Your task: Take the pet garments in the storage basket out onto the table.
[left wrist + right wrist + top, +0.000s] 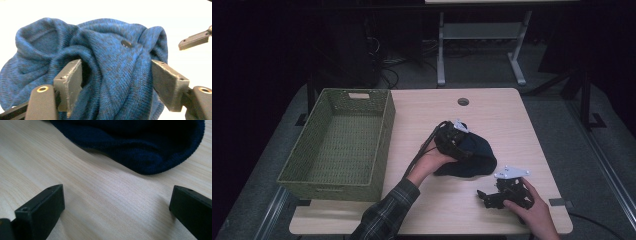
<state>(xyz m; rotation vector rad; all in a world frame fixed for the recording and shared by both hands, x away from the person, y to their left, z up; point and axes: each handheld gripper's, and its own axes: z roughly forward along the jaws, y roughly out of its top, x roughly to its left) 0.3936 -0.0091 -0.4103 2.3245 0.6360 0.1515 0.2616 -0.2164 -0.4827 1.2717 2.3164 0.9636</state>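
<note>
A dark blue knitted garment [477, 161] lies bunched in the middle of the light wooden table [502, 115]. My left gripper [463, 144] is pushed into its left side. In the left gripper view the left gripper [116, 77] is open, its jaws wide apart with folds of the garment [112, 47] between them. My right gripper [486, 198] rests near the table's front right, held in a hand, just short of the cloth's near edge. It is open [117, 205] over bare wood, with the garment's hem [140, 145] ahead of it.
A green woven basket [384, 135] stands on the left part of the table, nothing visible inside. A round cable hole [463, 101] sits near the table's far edge. One jaw of the other gripper [195, 40] shows at the right of the left gripper view.
</note>
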